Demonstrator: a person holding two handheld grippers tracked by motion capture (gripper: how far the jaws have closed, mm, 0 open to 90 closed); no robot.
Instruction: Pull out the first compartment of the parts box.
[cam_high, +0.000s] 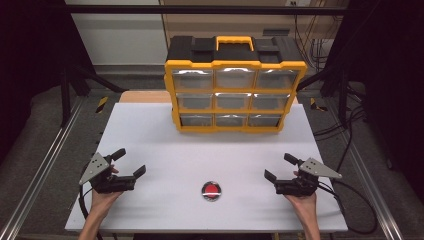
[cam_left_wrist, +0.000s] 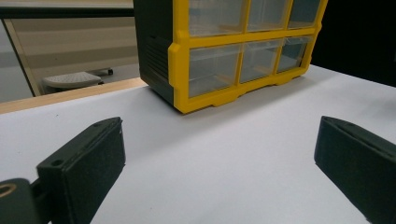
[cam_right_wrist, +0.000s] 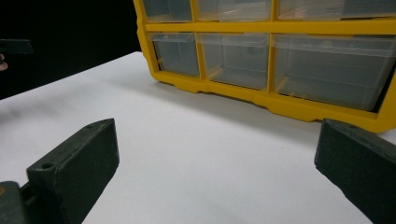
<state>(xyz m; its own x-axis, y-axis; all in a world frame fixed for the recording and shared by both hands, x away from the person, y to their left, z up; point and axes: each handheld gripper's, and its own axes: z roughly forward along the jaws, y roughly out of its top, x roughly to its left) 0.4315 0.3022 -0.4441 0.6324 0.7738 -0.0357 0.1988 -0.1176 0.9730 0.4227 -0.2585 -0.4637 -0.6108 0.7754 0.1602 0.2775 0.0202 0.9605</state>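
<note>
Grippers rest spread and empty at the desk's (cam_high: 165, 145) near corners, left gripper (cam_high: 131, 164) and right gripper (cam_high: 278, 167) flanking a red button (cam_high: 211, 190) by the near edge, facing the drawer organizer (cam_high: 232, 85) standing at the far edge, seemingly ready to start.

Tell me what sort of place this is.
Probably a lab recording bench: a white table inside a dark metal frame, loose cables on the floor, and a yellow drawer organizer set out as a prop.

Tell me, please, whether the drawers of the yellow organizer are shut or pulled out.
Shut: all nine clear drawers sit flush within the yellow organizer frame, none protruding.
</note>
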